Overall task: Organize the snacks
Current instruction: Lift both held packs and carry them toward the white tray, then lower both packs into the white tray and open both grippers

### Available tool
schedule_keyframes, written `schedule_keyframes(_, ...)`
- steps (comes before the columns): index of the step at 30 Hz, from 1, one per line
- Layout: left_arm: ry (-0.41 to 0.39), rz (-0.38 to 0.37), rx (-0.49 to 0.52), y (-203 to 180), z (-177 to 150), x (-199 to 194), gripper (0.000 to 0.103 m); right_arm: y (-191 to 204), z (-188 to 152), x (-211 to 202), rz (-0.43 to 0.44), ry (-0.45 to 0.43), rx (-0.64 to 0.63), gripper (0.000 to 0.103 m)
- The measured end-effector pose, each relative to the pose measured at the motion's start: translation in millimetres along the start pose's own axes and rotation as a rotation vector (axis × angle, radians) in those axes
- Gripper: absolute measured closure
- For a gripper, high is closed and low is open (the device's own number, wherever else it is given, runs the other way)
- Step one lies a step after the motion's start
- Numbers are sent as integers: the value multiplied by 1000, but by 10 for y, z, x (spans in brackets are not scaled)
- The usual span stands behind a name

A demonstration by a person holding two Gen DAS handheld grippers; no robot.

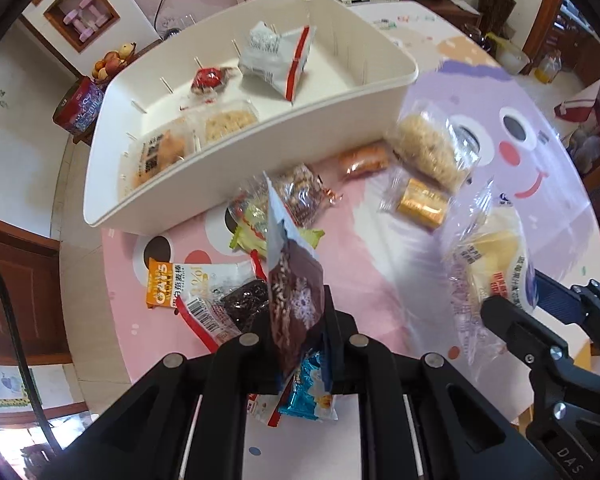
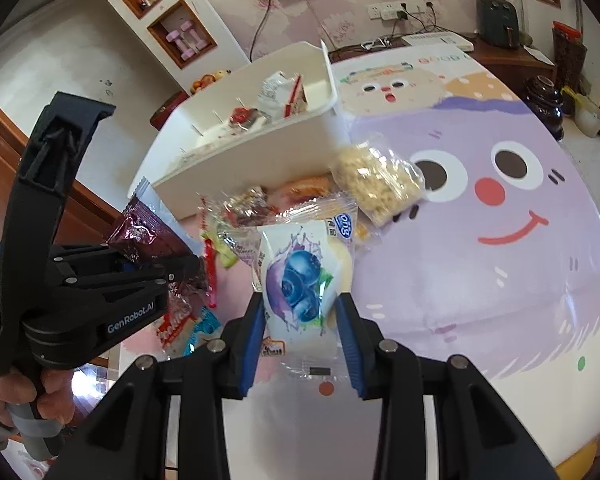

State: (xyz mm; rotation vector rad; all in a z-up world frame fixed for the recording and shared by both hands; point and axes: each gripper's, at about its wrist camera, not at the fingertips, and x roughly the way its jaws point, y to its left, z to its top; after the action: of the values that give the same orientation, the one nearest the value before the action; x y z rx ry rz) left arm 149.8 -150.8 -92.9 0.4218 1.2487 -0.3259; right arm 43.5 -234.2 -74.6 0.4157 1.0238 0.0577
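Two grippers point down over the table [image 2: 500,280]: left gripper [image 1: 300,320] pinches a brown snack packet [image 1: 296,304], right gripper [image 2: 300,312] squeezes a blueberry bread packet [image 2: 300,280].

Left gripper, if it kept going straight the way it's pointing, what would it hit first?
Probably the loose snack pile on the table, most likely the orange oats packet beyond the brown packet held by the left gripper. Depth is hard to judge.
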Motion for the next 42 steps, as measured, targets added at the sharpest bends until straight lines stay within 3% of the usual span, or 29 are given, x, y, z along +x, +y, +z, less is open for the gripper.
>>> schedule_keyframes(11,-64,-75,-70,239,102,-357,93,-21,241,-276,25,-41,12,67)
schedule_keyframes(18,-129,-158,-148,599,151,-634,93,-12,516,-382,33,-50,21,67)
schedule_keyframes(22,-173,-168,-171,799,234,-778,93,121,715,-357,55,-46,3,67)
schedule_keyframes(32,-266,-177,-175,1307,806,-945,93,659,1429,-207,106,-65,-82,67)
schedule_keyframes(42,-266,-106,-117,1653,1445,-779,92,1074,2245,-4,12,-124,-143,66)
